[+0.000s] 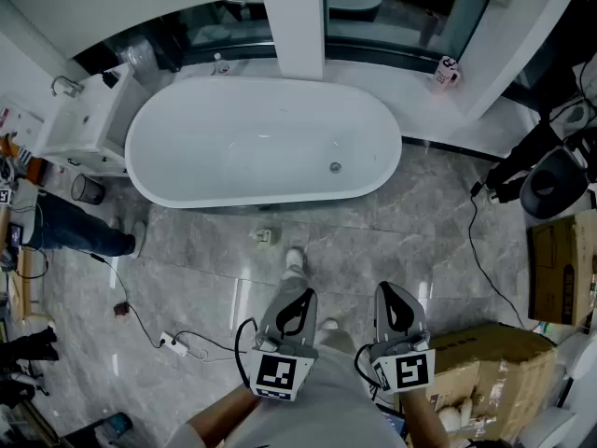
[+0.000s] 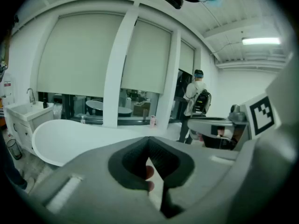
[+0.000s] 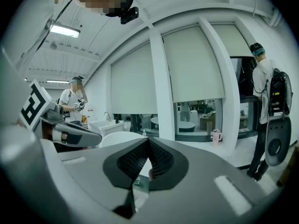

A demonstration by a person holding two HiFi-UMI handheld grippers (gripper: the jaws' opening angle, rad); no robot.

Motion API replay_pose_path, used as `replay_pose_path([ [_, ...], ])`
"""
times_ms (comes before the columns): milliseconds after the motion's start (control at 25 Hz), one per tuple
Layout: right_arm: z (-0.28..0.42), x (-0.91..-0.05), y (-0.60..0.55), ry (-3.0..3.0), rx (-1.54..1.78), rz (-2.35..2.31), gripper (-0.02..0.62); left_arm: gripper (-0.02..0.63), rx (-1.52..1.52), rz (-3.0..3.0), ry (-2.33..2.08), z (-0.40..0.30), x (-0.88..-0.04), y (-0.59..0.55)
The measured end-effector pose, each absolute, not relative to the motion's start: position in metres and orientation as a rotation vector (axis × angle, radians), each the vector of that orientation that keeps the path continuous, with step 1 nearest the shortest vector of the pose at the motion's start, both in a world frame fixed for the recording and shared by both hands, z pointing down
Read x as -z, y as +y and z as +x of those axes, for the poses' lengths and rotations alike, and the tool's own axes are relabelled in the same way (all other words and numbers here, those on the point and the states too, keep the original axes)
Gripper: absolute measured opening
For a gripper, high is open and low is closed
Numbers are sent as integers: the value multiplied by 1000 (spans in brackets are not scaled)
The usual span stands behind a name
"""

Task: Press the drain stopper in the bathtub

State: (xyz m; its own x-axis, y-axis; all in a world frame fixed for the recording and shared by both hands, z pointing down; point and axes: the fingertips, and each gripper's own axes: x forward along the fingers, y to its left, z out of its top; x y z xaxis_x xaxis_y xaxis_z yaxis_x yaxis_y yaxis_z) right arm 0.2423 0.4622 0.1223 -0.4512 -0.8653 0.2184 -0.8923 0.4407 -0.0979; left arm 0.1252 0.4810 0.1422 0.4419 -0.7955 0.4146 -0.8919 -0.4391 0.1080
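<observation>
The left gripper [image 1: 300, 297] and right gripper [image 1: 395, 295] are closed and empty, well short of the bathtub [image 1: 224, 147] holding the drain stopper [image 1: 335, 167].

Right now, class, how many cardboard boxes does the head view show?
2: one cardboard box beside the right gripper at bottom right, the other box at the frame's right edge. More may be hidden.

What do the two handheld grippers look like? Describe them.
The left gripper and right gripper share light grey tapered shells with black ribbed pads. Each carries a white cube with black square markers, and a black cable loops beside it.
</observation>
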Motion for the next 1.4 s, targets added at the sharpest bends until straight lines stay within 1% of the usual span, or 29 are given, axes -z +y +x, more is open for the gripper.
replay_pose_path([
  [200, 239, -121, 536, -2496, -446, 1636, 0, -2, -464, 2432, -1253, 153, -132, 554],
  [360, 211, -112, 563, -2478, -392, 1668, 0, -2, -422, 2463, -1205, 144, -115, 571],
  [480, 185, -109, 569, -2471, -368, 1684, 0, -2, -404, 2512, -1230, 115, -106, 576],
  [680, 138, -93, 567, -2487, -416, 1799, 0, -2, -380, 2562, -1290, 44, -93, 568],
  [840, 83, -76, 571, -2466, -270, 1799, 0, -2, -330, 2536, -1277, -12, -99, 565],
  [920, 65, -68, 577, -2447, -225, 1822, 0, -2, -313, 2546, -1247, -28, -100, 566],
  [1080, 51, -68, 578, -2386, -207, 1895, 0, -2, -256, 2591, -1204, -48, -97, 562],
  [1240, 34, -69, 576, -2332, -221, 1971, 0, -2, -212, 2614, -1193, -83, -99, 554],
  [1400, 26, -69, 572, -2294, -233, 2003, 0, -2, -241, 2589, -1176, -107, -106, 550],
])
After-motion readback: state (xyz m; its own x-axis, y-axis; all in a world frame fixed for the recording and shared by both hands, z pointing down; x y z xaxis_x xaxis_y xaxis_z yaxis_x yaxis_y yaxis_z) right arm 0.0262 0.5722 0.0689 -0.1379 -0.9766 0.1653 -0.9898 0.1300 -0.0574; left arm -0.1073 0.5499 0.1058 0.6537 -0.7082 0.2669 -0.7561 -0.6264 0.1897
